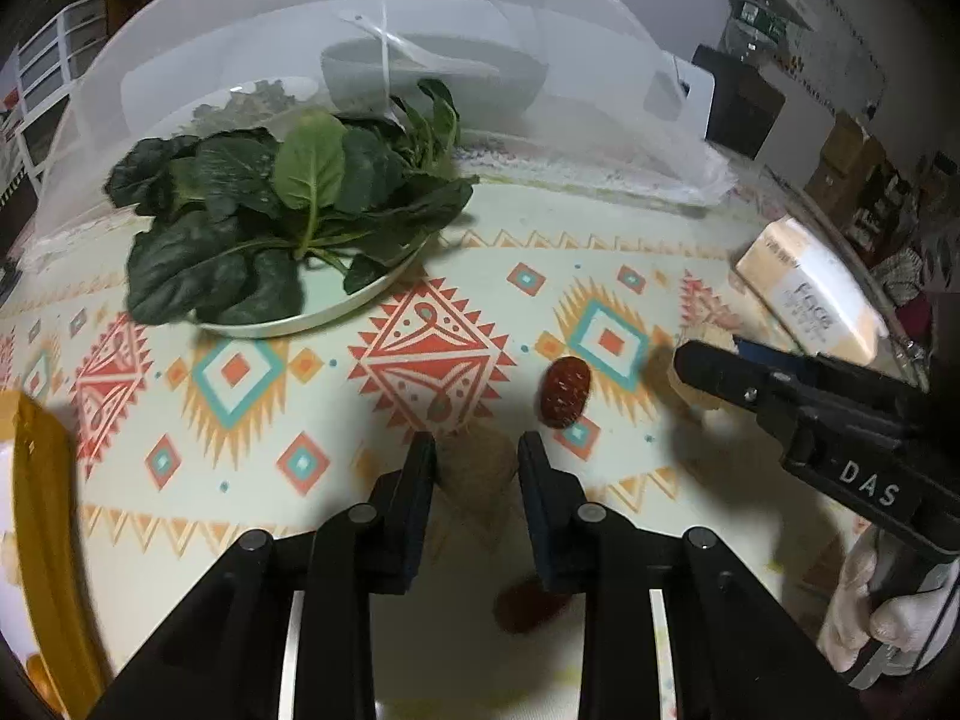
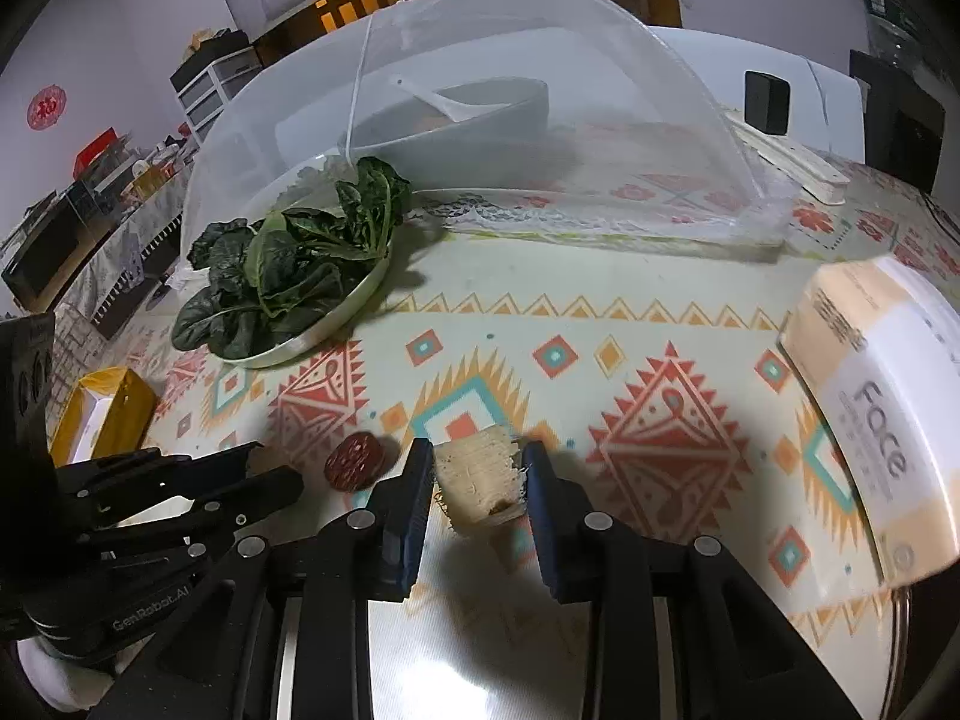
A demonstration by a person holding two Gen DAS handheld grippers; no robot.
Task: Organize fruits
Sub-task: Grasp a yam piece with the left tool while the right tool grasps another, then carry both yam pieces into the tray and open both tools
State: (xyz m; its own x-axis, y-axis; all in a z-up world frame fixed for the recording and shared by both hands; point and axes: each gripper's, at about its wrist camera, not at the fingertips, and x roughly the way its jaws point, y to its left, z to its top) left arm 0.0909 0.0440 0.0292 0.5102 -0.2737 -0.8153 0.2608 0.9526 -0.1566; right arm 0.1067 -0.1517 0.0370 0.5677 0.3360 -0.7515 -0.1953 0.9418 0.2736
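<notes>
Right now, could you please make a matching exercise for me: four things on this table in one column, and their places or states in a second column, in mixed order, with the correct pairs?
Things:
1. leafy greens
2. red date
3. tissue pack
4. white bowl

Places or states:
A. under the mesh food cover
B. at the table's right edge, printed "Face"
C. piled on a pale plate
D. lying on the tablecloth between the two grippers

Pairs: 1-C, 2-D, 3-B, 4-A
</notes>
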